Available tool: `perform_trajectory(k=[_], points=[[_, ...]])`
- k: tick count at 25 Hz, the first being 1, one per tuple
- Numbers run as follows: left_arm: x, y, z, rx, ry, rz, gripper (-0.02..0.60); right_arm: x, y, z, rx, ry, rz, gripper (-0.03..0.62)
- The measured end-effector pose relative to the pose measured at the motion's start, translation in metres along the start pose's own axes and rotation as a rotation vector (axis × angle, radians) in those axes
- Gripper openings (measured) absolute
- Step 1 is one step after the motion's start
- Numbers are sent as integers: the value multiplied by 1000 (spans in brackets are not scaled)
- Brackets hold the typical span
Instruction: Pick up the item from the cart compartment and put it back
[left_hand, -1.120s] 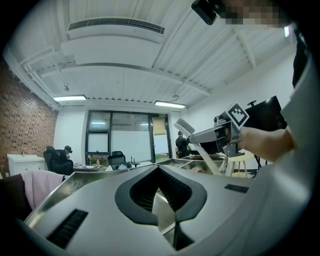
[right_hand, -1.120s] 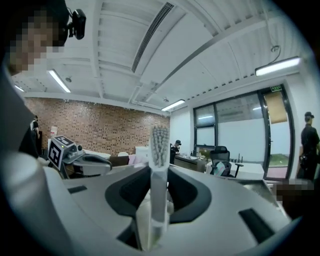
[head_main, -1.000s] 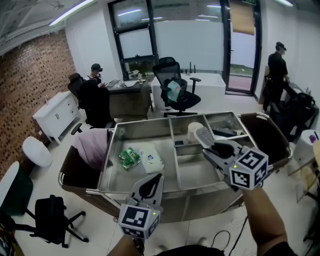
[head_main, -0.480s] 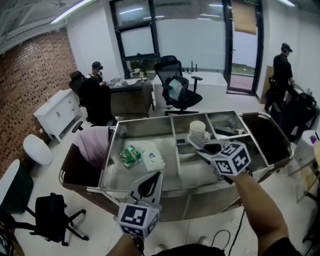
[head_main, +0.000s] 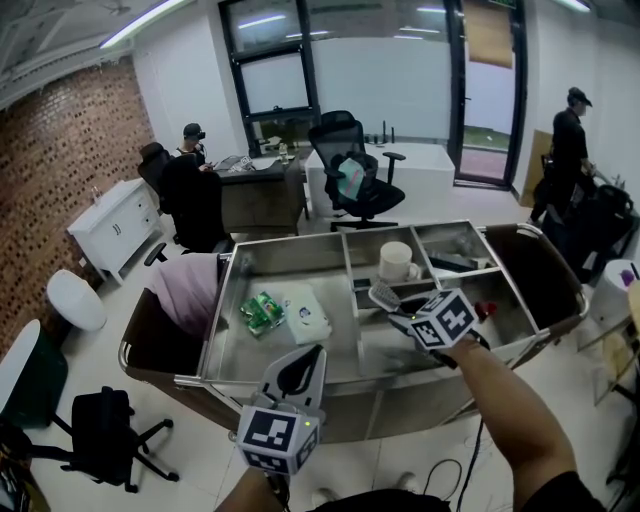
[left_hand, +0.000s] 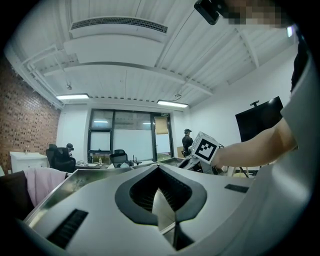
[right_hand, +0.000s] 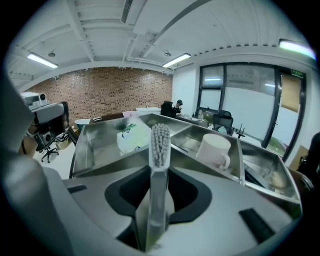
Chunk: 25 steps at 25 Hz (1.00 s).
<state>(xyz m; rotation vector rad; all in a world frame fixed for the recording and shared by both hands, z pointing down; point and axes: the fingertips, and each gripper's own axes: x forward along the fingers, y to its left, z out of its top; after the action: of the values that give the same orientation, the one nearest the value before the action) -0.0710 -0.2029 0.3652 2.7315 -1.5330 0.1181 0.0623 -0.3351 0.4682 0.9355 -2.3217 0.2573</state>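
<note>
My right gripper (head_main: 402, 316) is shut on a clear-handled toothbrush (right_hand: 160, 145). Its white bristle head (head_main: 383, 296) sticks out past the jaws, low over the middle compartments of the steel cart (head_main: 290, 243). In the right gripper view the brush stands upright between the jaws of my right gripper (right_hand: 159, 200), pointing toward the white mug (right_hand: 215, 150). That mug (head_main: 397, 262) sits in a back compartment just beyond the brush. My left gripper (head_main: 297, 372) hangs in front of the cart's near edge, jaws shut and empty; the left gripper view shows that gripper (left_hand: 160, 200) the same way.
A green packet (head_main: 260, 312) and a white pouch (head_main: 306, 316) lie in the left compartment. A pink cloth (head_main: 186, 290) drapes over the brown side bag. Dark items (head_main: 450, 263) fill the back right compartment. Office chairs, desks and people stand beyond the cart.
My right gripper has dropped and come nearer with the toothbrush, from above the mug to low over the middle compartments. The left gripper has stayed put.
</note>
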Motion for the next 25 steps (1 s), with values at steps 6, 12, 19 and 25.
perform_trajectory(k=[6, 12, 19, 25], points=[[-1, 7, -9, -12, 17, 14, 0, 11, 1, -13, -2, 50, 11, 140], [1, 5, -8, -14, 12, 6, 0, 12, 1, -13, 7, 45, 18, 227], [4, 5, -9, -16, 20, 1, 0, 6, -3, -9, 38, 8, 22, 227], [9, 2, -11, -14, 14, -5, 0, -4, 0, 3, 44, -49, 23, 206]])
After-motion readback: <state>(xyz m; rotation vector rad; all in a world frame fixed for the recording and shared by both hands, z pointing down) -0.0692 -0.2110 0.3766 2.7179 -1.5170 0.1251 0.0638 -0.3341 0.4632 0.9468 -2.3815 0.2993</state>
